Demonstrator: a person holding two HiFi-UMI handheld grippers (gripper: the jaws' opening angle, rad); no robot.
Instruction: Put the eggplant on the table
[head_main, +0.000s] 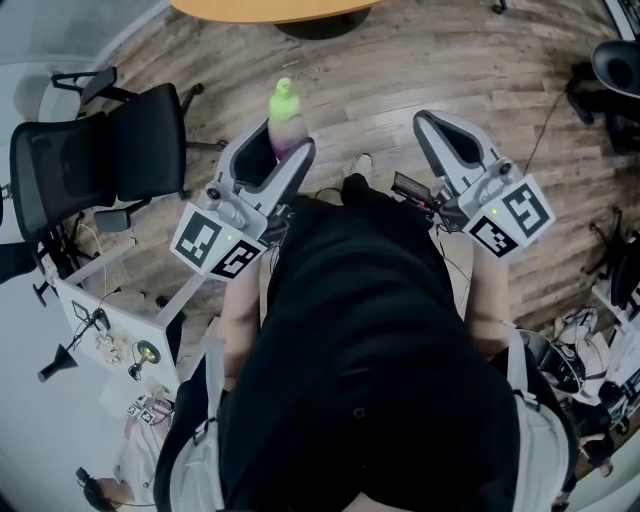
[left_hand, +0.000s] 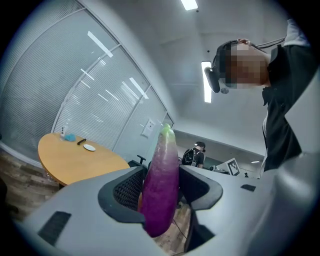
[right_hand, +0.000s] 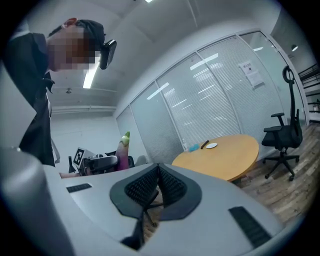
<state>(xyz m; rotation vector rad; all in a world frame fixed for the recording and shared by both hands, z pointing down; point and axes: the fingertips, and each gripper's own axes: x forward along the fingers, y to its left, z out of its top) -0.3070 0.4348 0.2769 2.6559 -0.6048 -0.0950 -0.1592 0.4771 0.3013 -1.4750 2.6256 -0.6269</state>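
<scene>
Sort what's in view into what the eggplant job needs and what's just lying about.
Job:
eggplant, clamped in the left gripper
round wooden table

Lying about:
black office chair
small white plate on that table
right gripper, shut and empty

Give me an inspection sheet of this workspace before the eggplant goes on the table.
Surface: round wooden table, mostly bare.
Job's things: eggplant, upright, not on the table.
Clutter: small plate and two small things on the table.
Grippers: left gripper shut on the eggplant; right gripper jaws together, empty.
Cables: thin cable across the floor.
Surroundings: office chair, wood floor, another person in the background.
</scene>
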